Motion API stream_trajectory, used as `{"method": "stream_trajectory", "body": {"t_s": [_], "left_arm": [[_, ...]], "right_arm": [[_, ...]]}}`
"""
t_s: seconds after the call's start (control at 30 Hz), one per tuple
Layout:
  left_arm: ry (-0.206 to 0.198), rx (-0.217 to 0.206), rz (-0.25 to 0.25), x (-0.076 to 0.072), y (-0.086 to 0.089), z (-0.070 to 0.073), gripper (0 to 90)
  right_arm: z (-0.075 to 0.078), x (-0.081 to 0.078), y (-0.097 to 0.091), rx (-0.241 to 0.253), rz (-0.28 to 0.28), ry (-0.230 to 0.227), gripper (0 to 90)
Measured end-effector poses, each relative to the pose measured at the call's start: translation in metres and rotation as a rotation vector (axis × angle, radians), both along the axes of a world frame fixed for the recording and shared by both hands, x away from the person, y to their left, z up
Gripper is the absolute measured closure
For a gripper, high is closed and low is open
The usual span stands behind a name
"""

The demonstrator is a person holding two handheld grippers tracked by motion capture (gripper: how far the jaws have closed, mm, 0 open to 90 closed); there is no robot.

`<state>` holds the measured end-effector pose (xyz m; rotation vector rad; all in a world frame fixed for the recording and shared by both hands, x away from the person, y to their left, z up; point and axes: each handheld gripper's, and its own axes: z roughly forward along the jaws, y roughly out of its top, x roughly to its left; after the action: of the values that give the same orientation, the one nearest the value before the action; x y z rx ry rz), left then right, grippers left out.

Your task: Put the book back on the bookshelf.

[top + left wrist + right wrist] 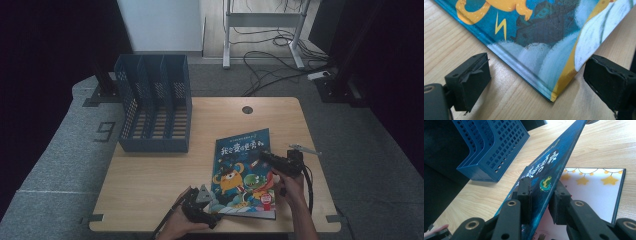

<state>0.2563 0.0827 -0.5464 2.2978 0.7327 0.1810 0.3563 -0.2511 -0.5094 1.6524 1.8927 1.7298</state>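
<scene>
A children's picture book (pixel 242 170) with a dark blue cartoon cover lies on the wooden table (pixel 150 170), near its front edge. My right gripper (pixel 541 187) is shut on the front cover (pixel 551 165) at its right edge. That cover is raised off the first page (pixel 594 192), which shows yellow stars. In the high view the right gripper (pixel 266 155) sits over the book's right side. My left gripper (pixel 539 82) stands open low on the table, its jaws either side of the book's near left corner (pixel 554 96) without touching it. The left gripper (pixel 202 197) is at the book's lower left.
A blue perforated file rack (pixel 155 107) with three slots stands at the table's back left and is also seen as the rack (pixel 491 147) beyond the cover. A round cable hole (pixel 247 109) lies at the back centre. Cables and a desk frame are on the floor beyond.
</scene>
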Motion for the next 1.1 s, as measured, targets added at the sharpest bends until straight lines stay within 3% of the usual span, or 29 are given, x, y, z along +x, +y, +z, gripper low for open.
{"method": "stream_trajectory", "body": {"t_s": [0.17, 0.63, 0.9, 1.1], "left_arm": [[0.004, -0.004, 0.000, 0.001, 0.001, 0.000, 6.3], [0.011, -0.011, 0.031, 0.005, 0.001, 0.000, 5.1], [0.016, -0.007, 0.038, 0.006, 0.001, 0.000, 5.0], [0.027, 0.002, 0.036, 0.007, 0.000, 0.002, 4.9]], "right_arm": [[0.001, -0.001, 0.001, -0.005, -0.003, -0.010, 72.0], [0.013, -0.008, 0.006, -0.025, -0.025, -0.094, 72.0], [0.024, -0.016, 0.010, -0.033, -0.011, -0.189, 72.1], [0.031, -0.021, 0.014, -0.030, -0.005, -0.233, 72.5]]}}
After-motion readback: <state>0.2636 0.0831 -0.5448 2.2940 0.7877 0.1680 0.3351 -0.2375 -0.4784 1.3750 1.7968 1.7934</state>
